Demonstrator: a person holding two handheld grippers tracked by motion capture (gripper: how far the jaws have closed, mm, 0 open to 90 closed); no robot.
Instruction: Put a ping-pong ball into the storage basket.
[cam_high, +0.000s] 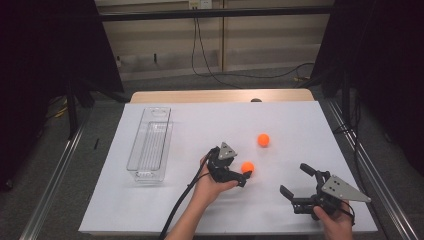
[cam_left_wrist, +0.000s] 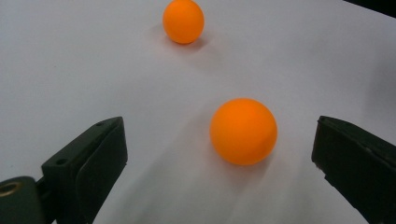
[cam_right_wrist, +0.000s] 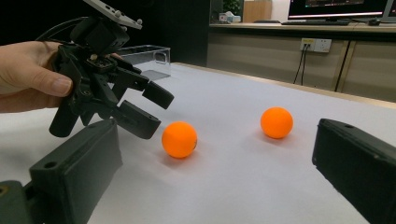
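Closest to the camera up top is the right gripper (cam_high: 296, 184), jaws spread wide and holding nothing, parked low on the white table (cam_high: 300, 120). Biggest item out there is the clear plastic bin (cam_high: 150, 145), way off to the left. The left gripper (cam_high: 245, 176) is open too, its jaws on either side of the near orange ball (cam_left_wrist: 243, 131) without touching it. The other orange ball (cam_left_wrist: 183, 21) sits just beyond, well apart.
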